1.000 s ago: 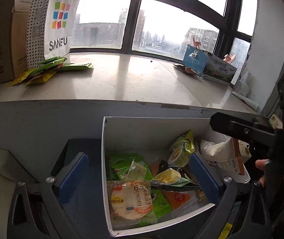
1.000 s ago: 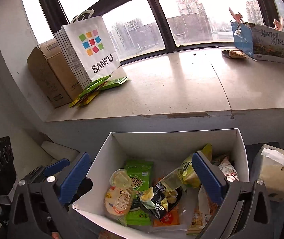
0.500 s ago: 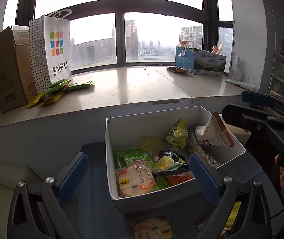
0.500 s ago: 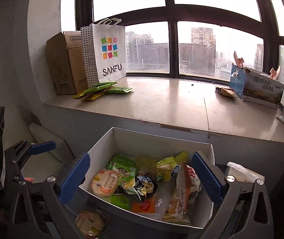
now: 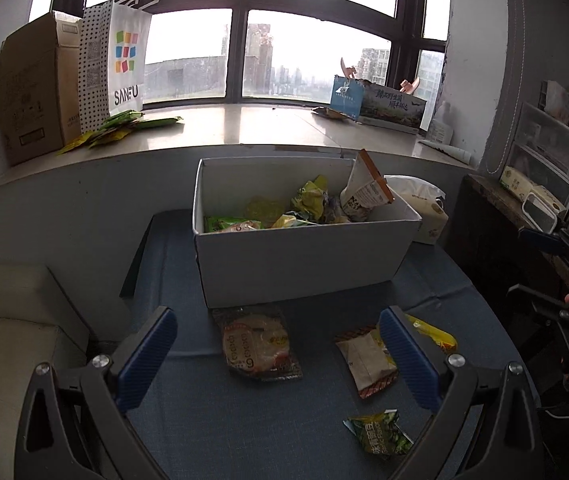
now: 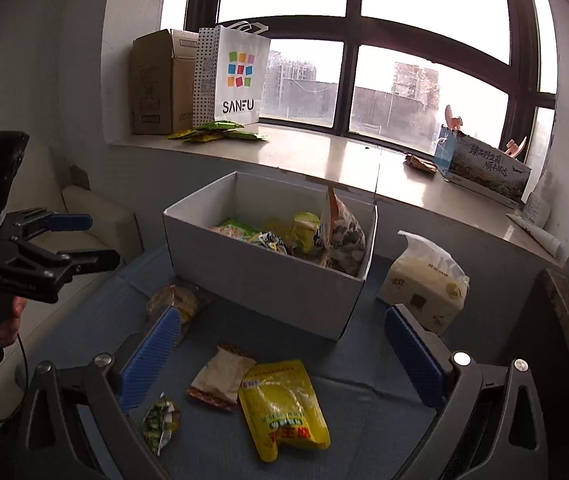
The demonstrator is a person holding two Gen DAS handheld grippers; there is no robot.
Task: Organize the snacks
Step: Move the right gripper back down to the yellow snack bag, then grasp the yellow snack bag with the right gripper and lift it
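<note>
A white box [image 5: 304,264] [image 6: 260,280] holding several snack packs stands on a blue cloth. In front of it lie a round cracker pack [image 5: 258,346] [image 6: 174,304], a beige pack [image 5: 366,358] [image 6: 222,376], a yellow pack [image 6: 282,408] [image 5: 432,334] and a small green pack [image 5: 380,432] [image 6: 160,420]. My left gripper [image 5: 276,360] is open and empty above the cracker pack; it also shows in the right wrist view [image 6: 84,240]. My right gripper [image 6: 284,356] is open and empty above the beige and yellow packs.
A tissue pack [image 6: 424,284] sits right of the box. The windowsill [image 5: 244,128] behind holds a SANFU bag [image 5: 124,64], a cardboard carton [image 5: 32,92], green packets [image 5: 120,126] and a printed box [image 5: 388,106]. A cream seat [image 5: 8,332] is at left, dark shelving [image 5: 524,208] at right.
Both grippers have pulled back and away from over the box. The loose packs on the cloth in front of the box have come into view.
</note>
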